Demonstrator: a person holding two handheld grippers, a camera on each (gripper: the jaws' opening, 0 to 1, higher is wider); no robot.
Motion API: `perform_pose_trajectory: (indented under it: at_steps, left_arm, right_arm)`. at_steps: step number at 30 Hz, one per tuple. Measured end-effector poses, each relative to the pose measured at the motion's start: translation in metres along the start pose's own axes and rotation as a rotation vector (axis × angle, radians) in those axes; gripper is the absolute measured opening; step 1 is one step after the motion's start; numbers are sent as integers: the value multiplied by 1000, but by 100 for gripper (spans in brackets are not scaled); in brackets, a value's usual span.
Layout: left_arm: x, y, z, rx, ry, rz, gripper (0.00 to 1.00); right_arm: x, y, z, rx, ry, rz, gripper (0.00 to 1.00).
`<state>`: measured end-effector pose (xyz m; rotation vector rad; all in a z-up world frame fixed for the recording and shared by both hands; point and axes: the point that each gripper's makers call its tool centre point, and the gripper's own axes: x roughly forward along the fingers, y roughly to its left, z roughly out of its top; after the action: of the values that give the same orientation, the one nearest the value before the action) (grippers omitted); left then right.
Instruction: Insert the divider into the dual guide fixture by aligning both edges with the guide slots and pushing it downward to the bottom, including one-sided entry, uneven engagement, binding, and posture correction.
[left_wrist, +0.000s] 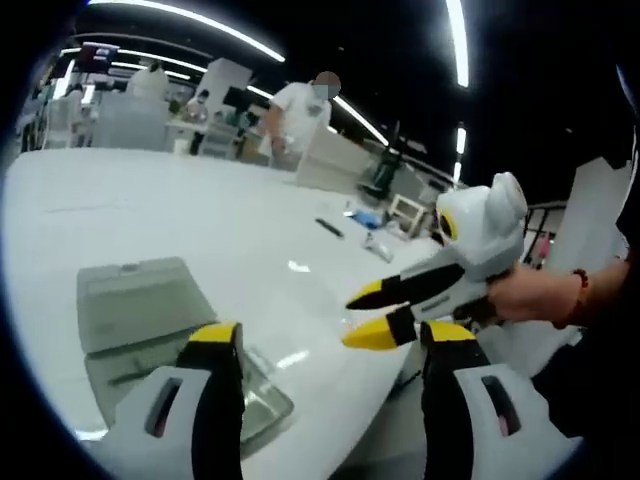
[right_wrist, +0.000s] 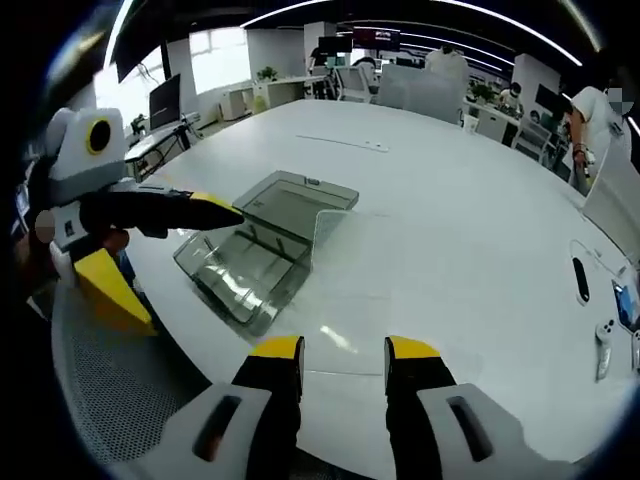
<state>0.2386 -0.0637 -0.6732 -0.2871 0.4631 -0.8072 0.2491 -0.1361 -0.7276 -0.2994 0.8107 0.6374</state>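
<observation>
The dual guide fixture (right_wrist: 258, 250), a clear box with its lid swung back, sat near the bench (right_wrist: 440, 200) edge closest to the person. A clear divider (right_wrist: 330, 232) stood upright at the box's far side, touching it; whether its edges sat in the guide slots could not be told. The right claw (right_wrist: 343, 362) hovered above the bench edge, short of the box, jaws spread with nothing between them. The left claw (right_wrist: 165, 235) reached toward the box from the side, its jaws wide apart and holding nothing. In the left gripper view, the left claw (left_wrist: 328, 340) hung over the fixture (left_wrist: 165, 330), and the right claw (left_wrist: 372, 315) entered from the side, held by a hand (left_wrist: 535, 295).
</observation>
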Motion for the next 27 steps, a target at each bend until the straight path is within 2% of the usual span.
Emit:
perform_pose_trajectory:
  at_steps: [5, 9, 12, 17, 22, 27]
  left_arm:
    - [-6, 7, 0, -9, 2, 23, 64]
    - [-10, 9, 6, -27, -31, 33, 57]
    - [-10, 12, 6, -73, -39, 45, 53]
    - [-10, 12, 12, -84, -66, 35, 43]
    - [-8, 19, 16, -129, -87, 46, 37]
    - [-9, 24, 19, -211, -117, 46, 28]
  right_arm:
    - [-6, 10, 1, -19, -17, 5, 28]
    - [-9, 16, 3, -25, -32, 8, 28]
    - [-9, 21, 6, -32, -43, 9, 28]
    - [-10, 24, 11, -26, -62, 10, 28]
    - [-12, 31, 15, -35, -73, 20, 28]
    - [-11, 36, 19, -40, -84, 33, 28]
